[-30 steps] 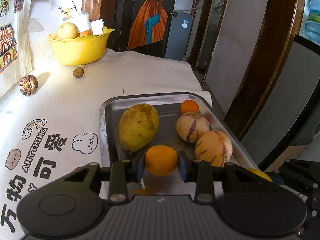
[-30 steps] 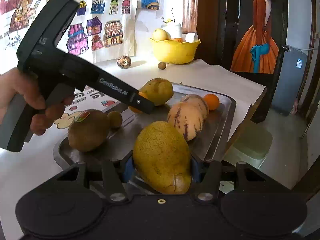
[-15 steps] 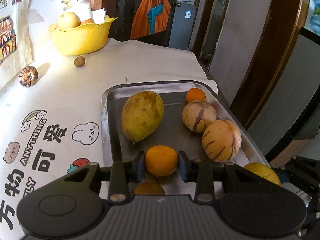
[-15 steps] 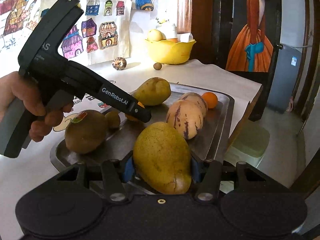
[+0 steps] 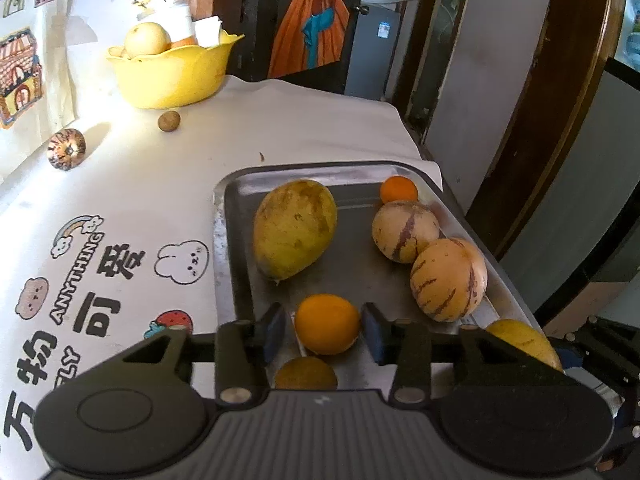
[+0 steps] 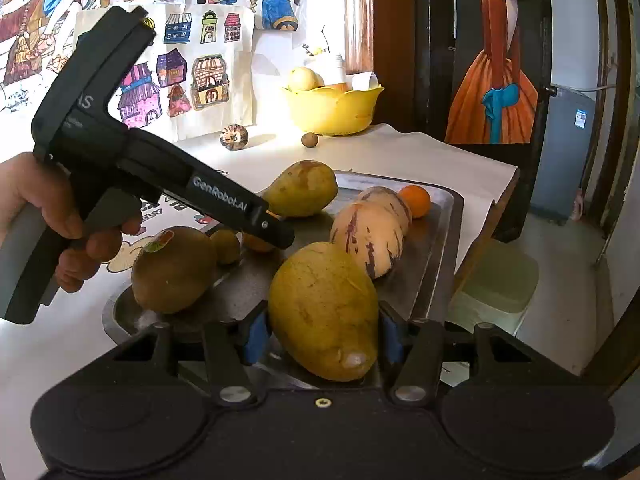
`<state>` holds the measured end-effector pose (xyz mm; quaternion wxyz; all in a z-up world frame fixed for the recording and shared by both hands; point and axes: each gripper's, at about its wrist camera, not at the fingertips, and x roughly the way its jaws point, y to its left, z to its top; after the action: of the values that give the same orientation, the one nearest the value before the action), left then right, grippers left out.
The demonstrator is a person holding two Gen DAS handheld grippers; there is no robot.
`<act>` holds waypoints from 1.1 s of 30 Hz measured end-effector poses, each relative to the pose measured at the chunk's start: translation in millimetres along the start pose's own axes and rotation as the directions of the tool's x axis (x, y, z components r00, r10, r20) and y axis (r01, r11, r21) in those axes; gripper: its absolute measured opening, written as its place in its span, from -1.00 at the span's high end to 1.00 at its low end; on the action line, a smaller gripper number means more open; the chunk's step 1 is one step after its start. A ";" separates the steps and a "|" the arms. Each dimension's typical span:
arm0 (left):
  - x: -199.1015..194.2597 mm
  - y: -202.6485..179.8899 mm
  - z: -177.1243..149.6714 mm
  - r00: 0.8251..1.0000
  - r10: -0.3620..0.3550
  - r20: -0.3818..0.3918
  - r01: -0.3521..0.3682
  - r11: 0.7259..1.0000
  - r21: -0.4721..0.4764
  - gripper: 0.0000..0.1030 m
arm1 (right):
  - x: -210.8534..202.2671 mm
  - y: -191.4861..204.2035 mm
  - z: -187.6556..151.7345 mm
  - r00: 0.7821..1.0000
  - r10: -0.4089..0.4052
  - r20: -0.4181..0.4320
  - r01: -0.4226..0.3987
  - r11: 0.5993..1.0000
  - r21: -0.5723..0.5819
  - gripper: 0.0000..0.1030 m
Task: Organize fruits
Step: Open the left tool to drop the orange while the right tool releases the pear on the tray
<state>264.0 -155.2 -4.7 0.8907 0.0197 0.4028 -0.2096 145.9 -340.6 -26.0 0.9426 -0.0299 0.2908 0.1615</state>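
A metal tray (image 5: 219,240) lies on the white printed cloth. My left gripper (image 5: 323,328) hangs low over its near end, jaws opening. An orange (image 5: 327,324) rests on the tray between the pads with a gap on each side. In the right wrist view a hand holds the left gripper (image 6: 280,236) above the tray's middle. My right gripper (image 6: 322,336) has its pads against a yellow-green mango (image 6: 324,308) that sits at the tray's near edge. Also on the tray are a second mango (image 5: 294,228), two striped melons (image 5: 404,232) and a small orange (image 5: 399,189).
A brown fruit with a sticker (image 6: 172,268) and a small brown fruit (image 6: 227,246) sit at the tray's left end. A yellow bowl (image 5: 172,76) of fruit stands at the back by the wall. Near it lie a striped round fruit (image 5: 66,149) and a nut (image 5: 169,121).
The left jaws have spread away from the orange, which now sits free on the tray. The right gripper and its mango stay where they were.
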 end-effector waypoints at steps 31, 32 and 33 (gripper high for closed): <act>-119.3 36.1 -58.5 0.969 0.125 0.216 -0.052 0.948 -0.315 -0.99 | -54.3 28.2 1.9 0.990 -0.046 0.132 0.021 0.982 0.189 -0.91; -122.7 36.7 -63.3 0.967 0.132 0.216 -0.057 0.946 -0.320 -0.99 | -57.1 30.1 1.4 0.990 -0.043 0.136 0.015 0.980 0.198 -0.94; -124.8 36.7 -67.0 0.967 0.140 0.215 -0.065 0.944 -0.323 -0.99 | -59.7 31.9 0.9 0.990 -0.041 0.137 0.011 0.978 0.208 -0.97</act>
<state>157.4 -63.5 35.8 0.9336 -0.1258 0.3213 -0.0970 89.7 -327.4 9.2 0.9608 0.0758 0.2384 0.1199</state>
